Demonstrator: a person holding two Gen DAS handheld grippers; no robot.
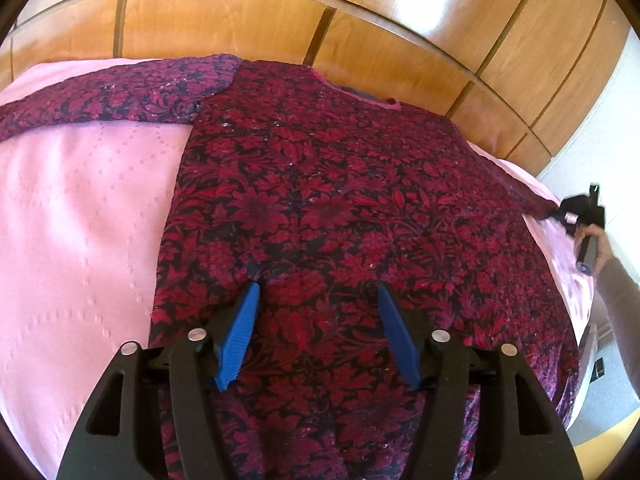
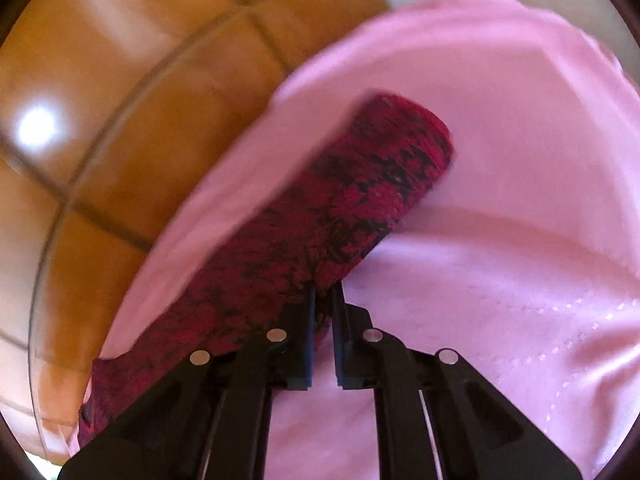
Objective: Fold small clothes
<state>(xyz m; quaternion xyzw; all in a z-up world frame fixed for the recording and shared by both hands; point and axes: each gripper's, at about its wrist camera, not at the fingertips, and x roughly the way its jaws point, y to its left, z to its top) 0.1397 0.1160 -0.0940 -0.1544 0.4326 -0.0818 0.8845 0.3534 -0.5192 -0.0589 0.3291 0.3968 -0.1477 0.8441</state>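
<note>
**Right sleeve pinched, body waiting**

The top lies flat on the pink bedspread, neck away from me. The right gripper is clamped on the right sleeve, which runs outward, so folding means inward. The left gripper hovers wide apart over the hem, holding nothing.

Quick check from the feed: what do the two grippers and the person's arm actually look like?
Left gripper: black frame with triangular cutouts, round silver pivot pins, ribbed blue fingers. Right gripper: same black frame and silver pins, its pads dark in shadow. The hand wears a grey-brown sleeve. No cables visible.
</note>
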